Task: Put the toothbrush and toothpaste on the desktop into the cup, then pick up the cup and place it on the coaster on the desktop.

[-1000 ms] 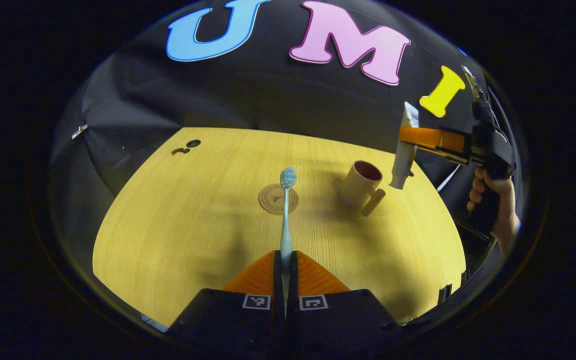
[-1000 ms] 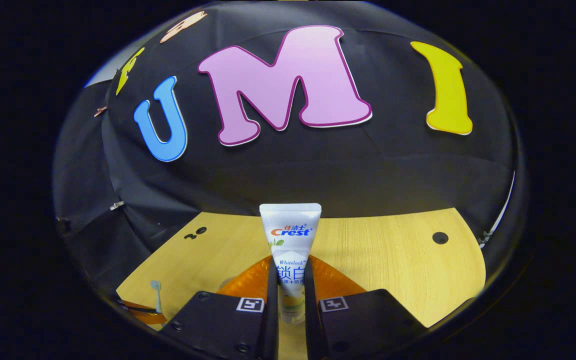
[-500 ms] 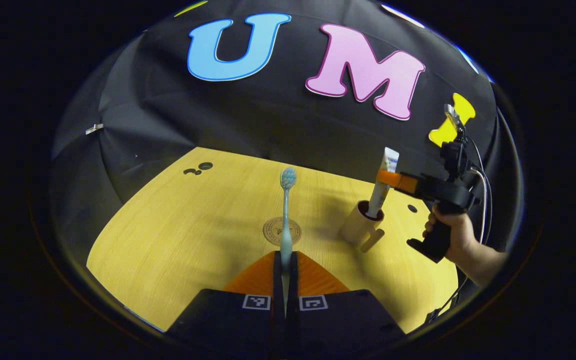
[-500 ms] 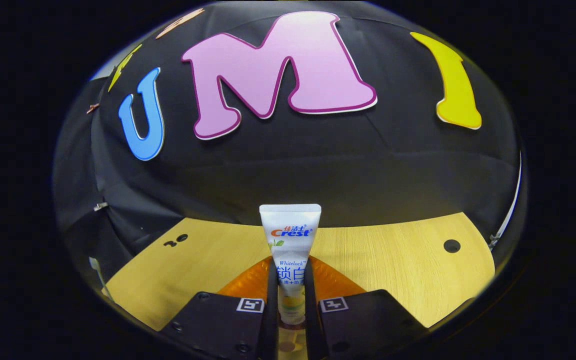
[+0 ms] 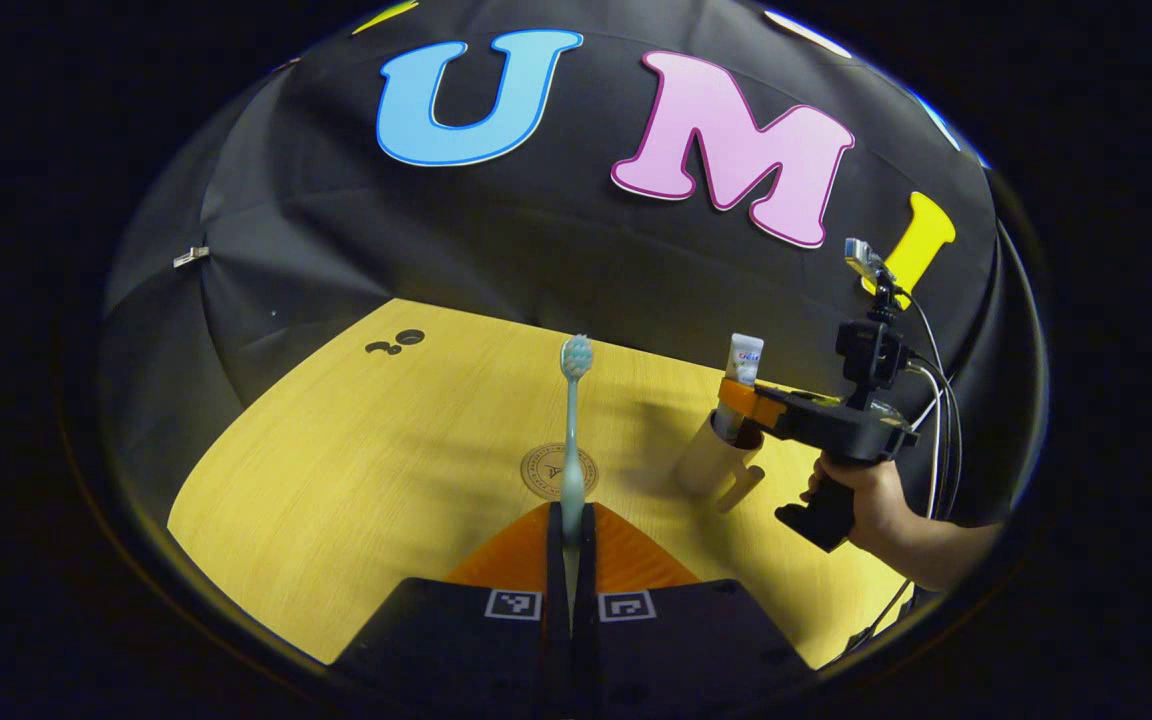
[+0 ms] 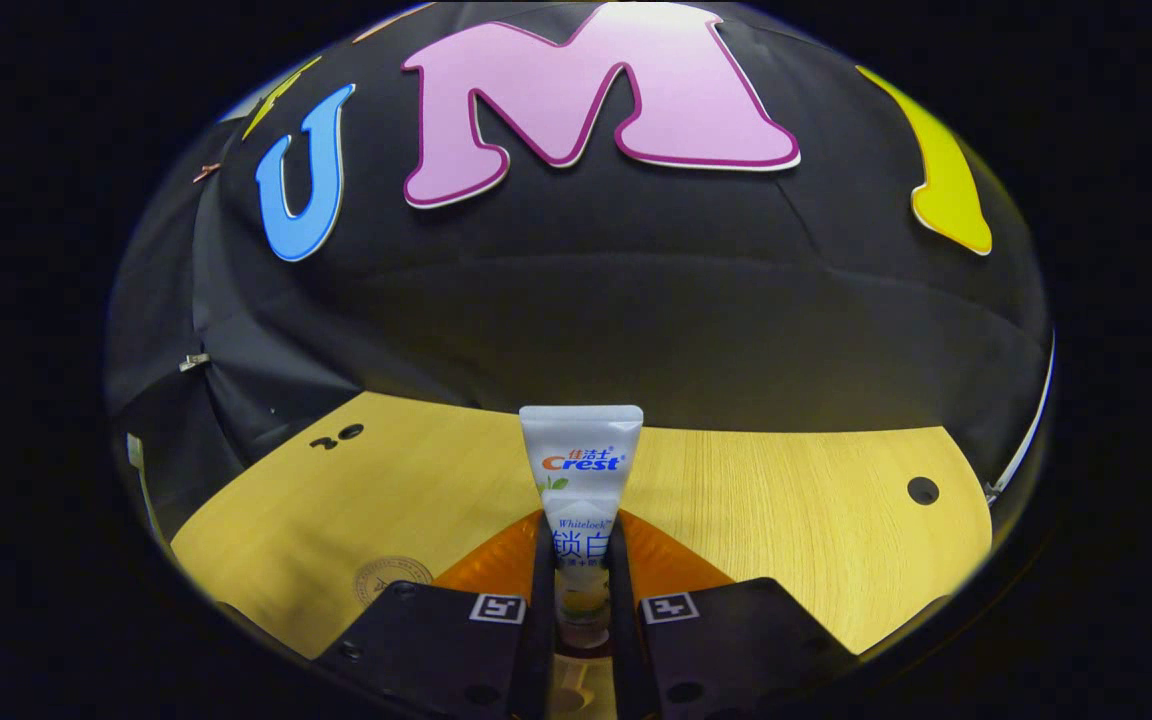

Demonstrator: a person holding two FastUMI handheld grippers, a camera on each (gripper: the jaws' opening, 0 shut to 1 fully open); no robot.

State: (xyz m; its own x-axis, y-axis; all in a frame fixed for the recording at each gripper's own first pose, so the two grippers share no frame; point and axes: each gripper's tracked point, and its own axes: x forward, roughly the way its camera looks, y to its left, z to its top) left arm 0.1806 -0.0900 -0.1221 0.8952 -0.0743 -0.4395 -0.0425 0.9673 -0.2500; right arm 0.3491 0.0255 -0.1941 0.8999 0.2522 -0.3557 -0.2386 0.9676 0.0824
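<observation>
Toothpaste (image 6: 581,500) stands upright in right tool (image 6: 581,600), crimped end up.

Your left gripper (image 5: 570,520) stays clamped at six o'clock; your right gripper (image 5: 736,400), at three o'clock, has sunk lower, fist (image 5: 861,495) beneath.

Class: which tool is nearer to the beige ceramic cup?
Right. The right tool hovers directly over the beige ceramic cup, lowering the white toothpaste tube into it; the left tool, gripping the light-blue toothbrush, sits well aside.
</observation>
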